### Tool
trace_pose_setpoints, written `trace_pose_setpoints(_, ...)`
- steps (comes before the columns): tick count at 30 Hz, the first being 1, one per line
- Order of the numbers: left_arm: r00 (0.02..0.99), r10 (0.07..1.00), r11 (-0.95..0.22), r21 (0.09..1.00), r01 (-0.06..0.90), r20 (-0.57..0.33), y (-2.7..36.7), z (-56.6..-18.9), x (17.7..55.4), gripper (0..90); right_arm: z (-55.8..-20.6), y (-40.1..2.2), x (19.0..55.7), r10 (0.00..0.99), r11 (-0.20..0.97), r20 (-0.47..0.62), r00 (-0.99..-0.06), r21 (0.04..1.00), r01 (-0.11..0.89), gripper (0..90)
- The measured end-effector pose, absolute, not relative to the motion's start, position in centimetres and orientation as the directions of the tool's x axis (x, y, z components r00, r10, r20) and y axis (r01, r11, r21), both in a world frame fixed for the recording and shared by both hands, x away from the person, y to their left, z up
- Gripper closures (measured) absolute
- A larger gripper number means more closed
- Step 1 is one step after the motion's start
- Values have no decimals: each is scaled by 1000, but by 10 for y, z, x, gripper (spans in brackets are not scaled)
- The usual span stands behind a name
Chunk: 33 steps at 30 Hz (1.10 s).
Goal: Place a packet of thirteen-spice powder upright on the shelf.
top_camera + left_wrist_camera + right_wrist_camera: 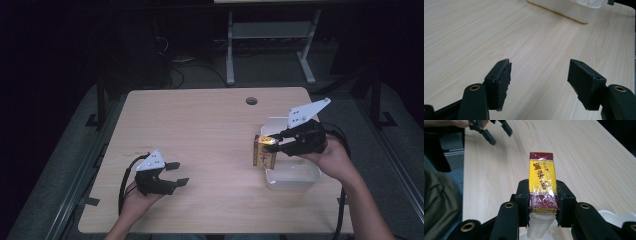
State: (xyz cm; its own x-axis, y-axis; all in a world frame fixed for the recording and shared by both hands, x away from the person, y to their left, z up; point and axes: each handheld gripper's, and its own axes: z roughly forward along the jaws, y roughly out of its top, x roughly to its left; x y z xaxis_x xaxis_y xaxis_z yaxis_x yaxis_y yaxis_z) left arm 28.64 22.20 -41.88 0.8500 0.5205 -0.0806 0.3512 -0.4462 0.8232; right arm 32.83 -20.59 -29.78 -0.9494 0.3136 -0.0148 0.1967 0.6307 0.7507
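Note:
A yellow and dark red box (264,155) with printed characters hangs over the left edge of a white tray (295,177) on the right of the wooden table (200,125). My right gripper (270,142) is shut on it. In the right gripper view the box (541,172) sticks out forward between the pads of that gripper (542,195), clamped at its near end. My left gripper (180,173) rests low near the table's front left, open with nothing between its fingers. Its own view shows bare wood between the jaws of the left gripper (539,65).
The white tray (574,10) is far ahead of the left gripper, and its rim (621,217) lies under the right one. A round hole (251,101) sits near the table's far edge. Table legs and cables stand on the dark floor beyond.

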Motion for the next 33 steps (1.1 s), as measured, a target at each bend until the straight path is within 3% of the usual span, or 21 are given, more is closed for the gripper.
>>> trace_pose_setpoints(17, 845, 527, -445, 818, 363, -88, 223, -421, 288, 334, -308, -241, 362, 397, 639, 7, -918, 716, 282, 678)
trace_pose_setpoints(33, 845, 527, -441, 819, 366, -94, 223, -421, 287, 334, -334, -243, 370, 409, 678, 29, -912, 660, 325, 677)
